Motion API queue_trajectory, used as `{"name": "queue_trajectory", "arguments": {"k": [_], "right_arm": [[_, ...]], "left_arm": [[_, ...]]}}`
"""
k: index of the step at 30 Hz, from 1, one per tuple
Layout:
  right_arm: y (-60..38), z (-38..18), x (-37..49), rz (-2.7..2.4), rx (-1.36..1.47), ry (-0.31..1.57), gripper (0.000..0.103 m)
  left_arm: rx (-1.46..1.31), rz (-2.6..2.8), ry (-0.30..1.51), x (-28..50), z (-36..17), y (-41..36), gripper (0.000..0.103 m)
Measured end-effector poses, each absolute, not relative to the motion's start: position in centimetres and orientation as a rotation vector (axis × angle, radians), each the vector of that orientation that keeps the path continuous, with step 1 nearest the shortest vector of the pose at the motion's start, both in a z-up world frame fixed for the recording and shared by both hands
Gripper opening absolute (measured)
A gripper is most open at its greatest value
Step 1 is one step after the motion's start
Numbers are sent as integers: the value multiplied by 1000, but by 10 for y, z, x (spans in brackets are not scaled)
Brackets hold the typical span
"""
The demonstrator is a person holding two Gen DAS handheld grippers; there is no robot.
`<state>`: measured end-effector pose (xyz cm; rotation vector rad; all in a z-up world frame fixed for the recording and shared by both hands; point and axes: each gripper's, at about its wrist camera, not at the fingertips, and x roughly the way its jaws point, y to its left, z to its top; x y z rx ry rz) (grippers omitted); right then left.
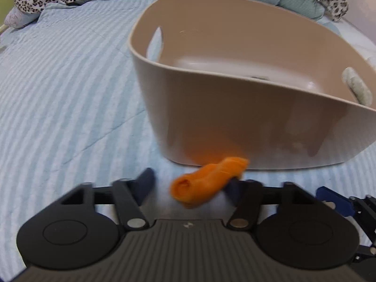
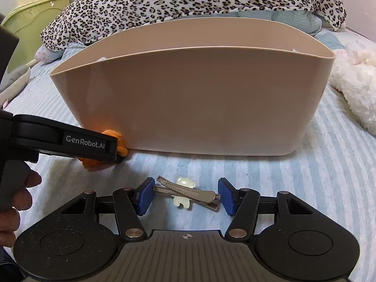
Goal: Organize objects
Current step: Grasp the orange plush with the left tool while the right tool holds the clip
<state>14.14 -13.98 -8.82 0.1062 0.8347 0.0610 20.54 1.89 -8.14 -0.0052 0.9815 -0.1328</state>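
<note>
A beige plastic basket point(image 1: 235, 122) with handle slots stands on the striped bed; it fills the right wrist view point(image 2: 192, 103) too. My left gripper point(image 1: 190, 183) is open around a small orange rolled cloth point(image 1: 206, 183) that lies at the basket's foot and leans on the right finger. The cloth shows partly behind the left gripper in the right wrist view point(image 2: 117, 148). My right gripper point(image 2: 185, 195) is open around a grey hair clip point(image 2: 188, 192) lying on a small pale bear-shaped piece point(image 2: 183, 199) on the bed.
A leopard-print blanket point(image 2: 188, 2) is heaped behind the basket. A white fluffy item point(image 2: 357, 89) lies at the right. A green bin point(image 2: 30, 21) stands at the far left. The light blue striped bedspread point(image 1: 65, 94) stretches left of the basket.
</note>
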Motion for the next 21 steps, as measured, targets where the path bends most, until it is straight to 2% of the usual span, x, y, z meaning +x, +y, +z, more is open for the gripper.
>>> {"name": "queue_trajectory", "arguments": {"k": [1,2,4,5,6,14,21], "right_arm": [[-141,-88,142,61,108,834,56],[-143,-88,140,61,110,834,56],[-144,-88,139,65,116,834,56],[-145,-88,137,66,119,833,56],[-146,-87,137,68,122,832,56],[-157,-71,124,80,149,821,56],[-170,-38,105,91,164,766,56]], "left_arm": [[-11,-149,981,204,-81,18,41],[-24,-162,984,202,-80,18,36],[-60,-168,988,200,-78,21,20],[-65,-167,989,199,-77,22,19],[-62,-166,989,197,-76,22,14],[-40,-158,968,174,-63,25,13],[-7,-162,896,151,-27,22,13]]}}
